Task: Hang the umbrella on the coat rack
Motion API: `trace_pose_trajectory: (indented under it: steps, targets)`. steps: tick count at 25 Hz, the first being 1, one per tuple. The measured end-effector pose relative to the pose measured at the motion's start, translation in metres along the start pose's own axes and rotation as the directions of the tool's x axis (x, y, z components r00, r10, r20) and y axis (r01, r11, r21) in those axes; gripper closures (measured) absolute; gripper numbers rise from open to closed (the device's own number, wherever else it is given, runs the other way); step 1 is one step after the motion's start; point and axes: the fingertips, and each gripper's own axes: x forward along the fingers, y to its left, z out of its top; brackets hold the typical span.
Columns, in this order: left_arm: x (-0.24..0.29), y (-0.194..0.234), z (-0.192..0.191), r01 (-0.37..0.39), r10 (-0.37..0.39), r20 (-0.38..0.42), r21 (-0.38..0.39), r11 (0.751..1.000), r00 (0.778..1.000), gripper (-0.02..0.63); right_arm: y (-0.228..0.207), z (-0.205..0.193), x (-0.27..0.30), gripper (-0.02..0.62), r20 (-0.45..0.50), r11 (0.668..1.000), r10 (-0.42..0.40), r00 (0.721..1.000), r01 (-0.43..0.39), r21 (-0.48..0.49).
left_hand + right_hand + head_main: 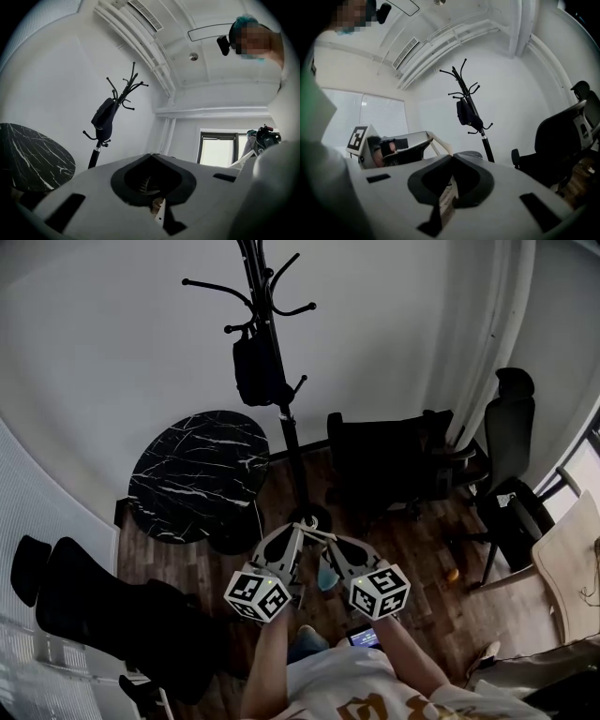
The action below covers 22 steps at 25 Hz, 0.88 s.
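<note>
Nearest: person's pale shirt at the bottom edge of the head view, both forearms reaching forward.

Left tongs and right tongs held side by side, low, over a wood floor. Tips angle toward each other and come close together. Marker cubes face the camera.

Left gripper view: the two jaws meet at the tips, nothing between them. Closed, empty.

Right gripper view: same, jaws pressed tip to tip, nothing caught. Closed, empty. The left tongs show at the left of this view.

Beyond the tips: base of the coat rack on the floor. A round marble counter, black with white veins, stands just left of it, bare. A black chair lies lower left. Two more dark office chairs stand to the right of the rack, near a curtain.

Farthest: the rack's black pole rises against a white wall. The umbrella, black and folded, hangs on it against the pole, below the top hooks and just above a small lower hook. It is well apart from both tongs.
</note>
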Motion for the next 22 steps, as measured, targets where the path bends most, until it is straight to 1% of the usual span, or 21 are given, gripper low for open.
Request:
trace_pose_trajectory:
  steps: [5, 9, 13, 19, 22]
  targets:
    - [0.004, 0.008, -0.004, -0.015, 0.015, -0.006, -0.018, 1.0, 1.0, 0.588, -0.006, -0.001, 0.008, 0.584, -0.013, 1.0, 0.0, 1.0, 0.0, -0.001]
    - [0.014, 0.027, -0.006, -0.034, 0.034, 0.001, -0.032, 0.999, 0.999, 0.588, -0.016, 0.002, 0.027, 0.584, -0.023, 1.0, 0.002, 1.0, -0.003, -0.008]
    - [0.027, 0.047, -0.006, -0.035, 0.035, 0.002, -0.038, 0.999, 0.999, 0.588, -0.025, 0.001, 0.049, 0.584, -0.036, 1.0, 0.008, 0.999, -0.009, -0.014]
    - [0.07, 0.093, -0.009, -0.013, 0.013, -0.001, -0.066, 0.998, 1.0, 0.588, -0.055, 0.002, 0.101, 0.584, -0.056, 1.0, -0.008, 0.998, 0.008, 0.0]
    - [0.094, 0.118, -0.004, 0.004, -0.004, -0.006, -0.071, 0.997, 1.0, 0.588, -0.071, 0.01, 0.129, 0.584, -0.046, 1.0, -0.029, 0.999, 0.029, 0.006]
